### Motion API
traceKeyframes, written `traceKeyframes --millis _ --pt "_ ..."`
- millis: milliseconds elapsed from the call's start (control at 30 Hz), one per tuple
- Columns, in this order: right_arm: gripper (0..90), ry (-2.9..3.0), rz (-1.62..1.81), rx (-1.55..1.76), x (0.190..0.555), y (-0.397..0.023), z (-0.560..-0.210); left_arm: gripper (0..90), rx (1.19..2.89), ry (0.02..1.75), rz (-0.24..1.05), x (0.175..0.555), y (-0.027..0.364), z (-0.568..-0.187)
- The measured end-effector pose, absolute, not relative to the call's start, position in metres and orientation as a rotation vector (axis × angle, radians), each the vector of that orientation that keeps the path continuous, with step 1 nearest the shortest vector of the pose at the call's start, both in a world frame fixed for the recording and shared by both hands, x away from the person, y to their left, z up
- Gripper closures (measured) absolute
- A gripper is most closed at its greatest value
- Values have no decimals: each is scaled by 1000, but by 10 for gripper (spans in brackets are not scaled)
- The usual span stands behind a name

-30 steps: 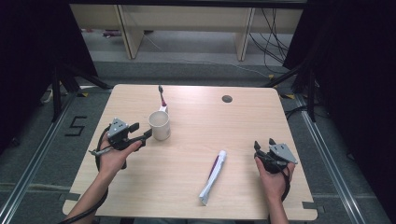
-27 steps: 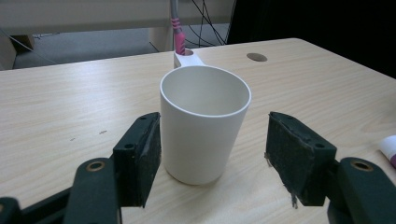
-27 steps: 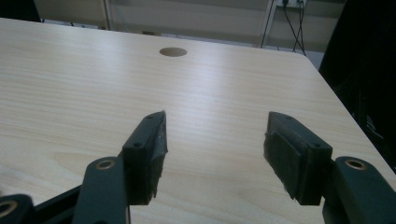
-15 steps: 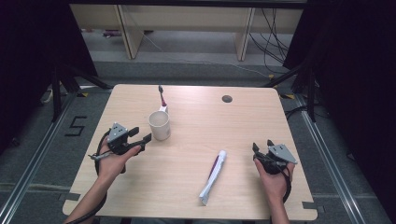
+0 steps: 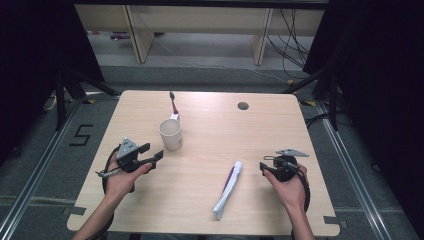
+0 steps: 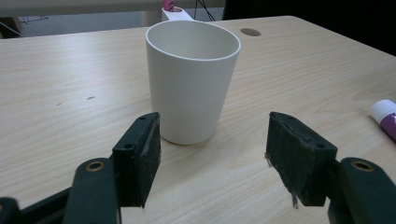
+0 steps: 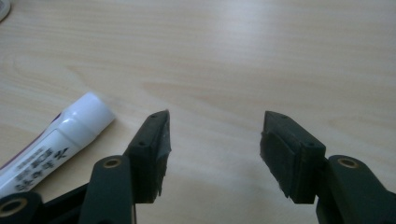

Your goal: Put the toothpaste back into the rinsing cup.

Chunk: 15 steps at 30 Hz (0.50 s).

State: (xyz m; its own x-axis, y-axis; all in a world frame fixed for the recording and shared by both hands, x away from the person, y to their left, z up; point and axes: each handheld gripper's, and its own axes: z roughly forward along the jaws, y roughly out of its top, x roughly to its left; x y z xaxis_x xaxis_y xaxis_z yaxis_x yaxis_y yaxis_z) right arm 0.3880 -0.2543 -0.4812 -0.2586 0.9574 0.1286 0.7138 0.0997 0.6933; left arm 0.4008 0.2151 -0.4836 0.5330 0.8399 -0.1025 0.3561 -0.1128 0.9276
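Seemingly at the approach step, the left gripper (image 6: 212, 154) faces the cup (image 6: 192, 79) and the right gripper (image 7: 215, 154), its jaws just narrowed around nothing, nears the toothpaste tube (image 7: 56, 140), both spread and needing to advance.

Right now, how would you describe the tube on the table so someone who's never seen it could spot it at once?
Start at the pale wooden table and look at its near right part, between the two hands. The tube lies flat there, slim, white with a dark red stripe, cap end away from the person. The white cup stands upright, and the toothbrush lies behind it.
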Motion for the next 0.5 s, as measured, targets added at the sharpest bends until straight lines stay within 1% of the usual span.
traceKeyframes --millis 67,167,367,500 --pt "434 2069 938 1641 389 -255 -481 351 1708 1006 569 401 215 -484" --pt "442 2135 817 1782 389 -242 -471 351 1713 1018 553 401 213 -486" --pt "451 2260 664 1875 394 -231 -465 349 1726 1036 537 399 211 -490" --pt "460 2260 568 2024 393 -218 -459 349 1730 1035 533 399 211 -492"
